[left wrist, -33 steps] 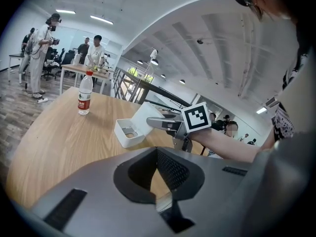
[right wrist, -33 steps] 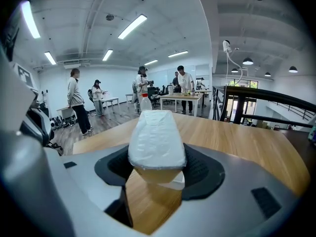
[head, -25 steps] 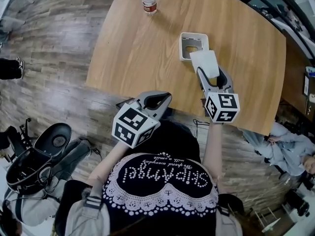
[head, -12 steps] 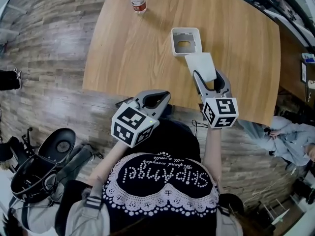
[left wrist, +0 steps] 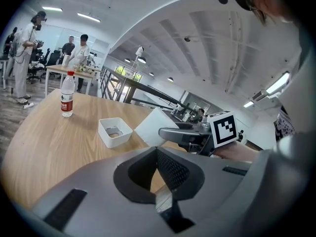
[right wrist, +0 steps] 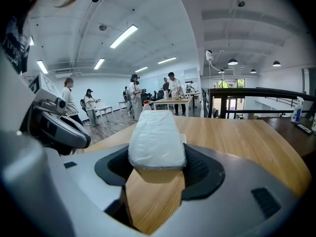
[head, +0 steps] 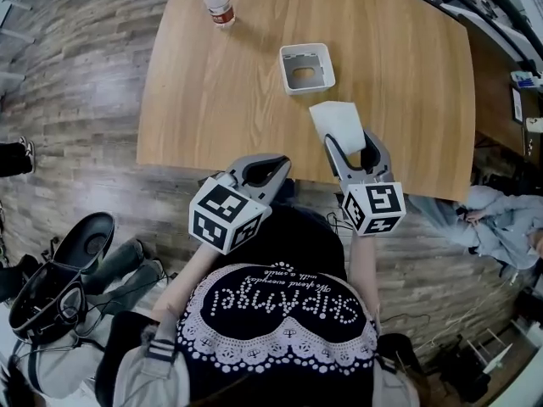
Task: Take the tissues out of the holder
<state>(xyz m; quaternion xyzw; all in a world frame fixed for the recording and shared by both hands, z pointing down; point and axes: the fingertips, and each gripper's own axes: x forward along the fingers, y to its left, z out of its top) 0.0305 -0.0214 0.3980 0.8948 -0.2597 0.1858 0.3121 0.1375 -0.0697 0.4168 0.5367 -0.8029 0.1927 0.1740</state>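
The white square tissue holder (head: 306, 68) stands in the middle of the wooden table (head: 204, 91), its inside showing no tissues. My right gripper (head: 350, 141) is shut on the white tissue pack (head: 338, 123), which it holds above the table, nearer me than the holder and apart from it. In the right gripper view the tissue pack (right wrist: 157, 139) fills the gap between the jaws. My left gripper (head: 259, 172) hovers at the table's near edge, shut and holding nothing. From the left gripper view the holder (left wrist: 114, 131) lies left of the pack (left wrist: 154, 127).
A water bottle with a red cap (head: 219, 0) stands at the table's far left. The table's near edge (head: 254, 158) runs just under both grippers. A chair and bags (head: 59, 278) sit on the floor to my left. People stand at distant tables (left wrist: 74, 51).
The right gripper has drawn the tissue pack back from the holder toward me, opening a gap between them. The left gripper has barely moved.
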